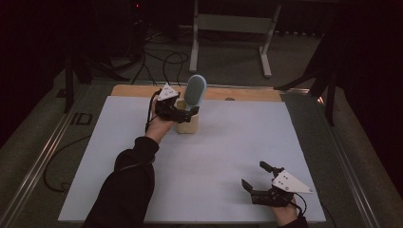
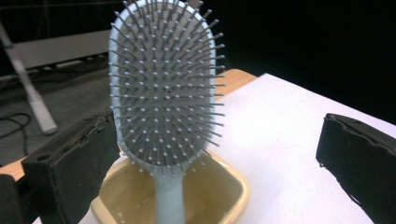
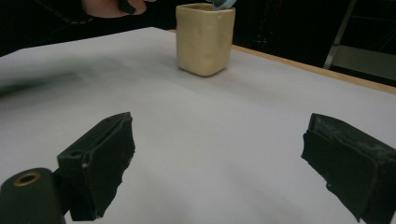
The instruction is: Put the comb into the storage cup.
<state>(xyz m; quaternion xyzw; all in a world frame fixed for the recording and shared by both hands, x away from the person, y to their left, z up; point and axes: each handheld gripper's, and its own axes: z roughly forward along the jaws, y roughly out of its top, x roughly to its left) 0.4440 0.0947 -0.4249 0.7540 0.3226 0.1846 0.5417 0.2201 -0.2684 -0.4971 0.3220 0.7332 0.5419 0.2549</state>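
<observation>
We find the left gripper (image 2: 215, 154) with its jaws standing wide apart, one black pad at the lower left of the left gripper view and the other at the right edge, neither pressing on anything. Between them stands the pale blue oval plastic hairbrush (image 2: 166, 88), upright, bristles facing the camera, its handle going down into the cream square-sided cup (image 2: 233, 196). The left pad sits just beside the brush head; we cannot tell whether it touches. In the high view this gripper (image 1: 187, 113) lies in the upper middle of the frame, close against the cup (image 1: 187, 124), with the hairbrush (image 1: 195, 90) rising above the rim.

We find the right gripper (image 3: 219, 163) likewise spread wide and empty, its two pads at the lower left and lower right of the right gripper view with bare surface between them. In the high view it (image 1: 254, 178) rests at the lower right of the frame, well apart from the cup.

The cup (image 3: 205, 39) stands on the white sheet (image 1: 214, 156) that covers the wooden worktop (image 1: 247, 93), near the sheet's far edge. A dark-sleeved forearm (image 1: 128, 185) enters from the bottom left of the high view.
</observation>
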